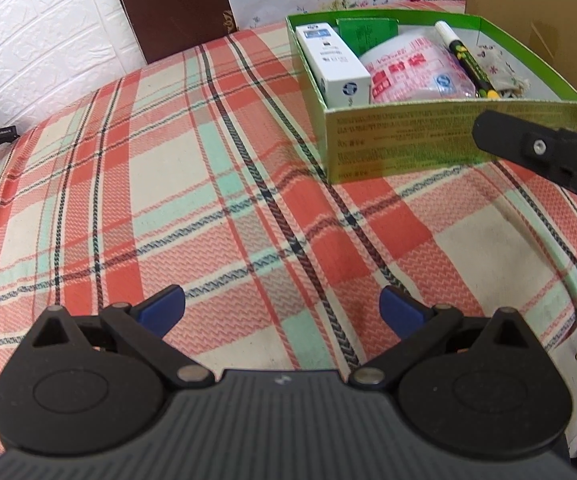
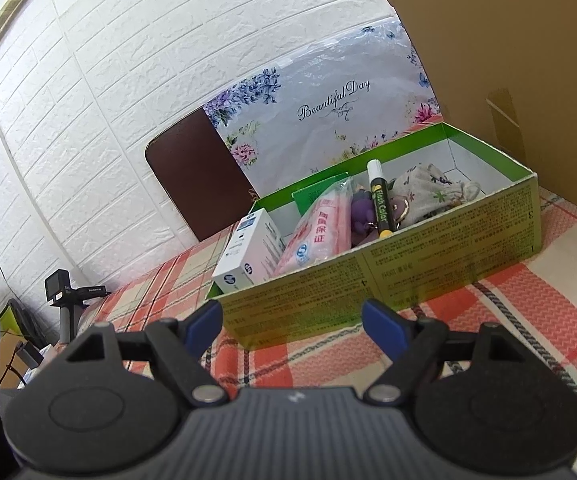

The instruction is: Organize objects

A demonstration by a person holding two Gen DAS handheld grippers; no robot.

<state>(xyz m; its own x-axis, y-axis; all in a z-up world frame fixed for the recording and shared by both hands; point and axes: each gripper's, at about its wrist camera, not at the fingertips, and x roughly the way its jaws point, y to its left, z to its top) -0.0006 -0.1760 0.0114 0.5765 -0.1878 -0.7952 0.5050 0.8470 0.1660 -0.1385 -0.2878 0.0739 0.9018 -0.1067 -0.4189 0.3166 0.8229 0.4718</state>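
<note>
Both claws I see spread and empty: left gripper (image 1: 282, 306) well short of the green box (image 1: 440, 142), right gripper (image 2: 292, 320) just before its near wall; marker (image 2: 379, 200) lies inside.

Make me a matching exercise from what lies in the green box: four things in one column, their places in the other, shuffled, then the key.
Things:
1. white carton
2. pink packet
3. marker pen
4. cloth pouch

Places in the green box, as the left wrist view shows them:
A. between the carton and the pen
B. at the right end
C. at the left end
D. between the packet and the pouch

Pairs: 1-C, 2-A, 3-D, 4-B
</note>
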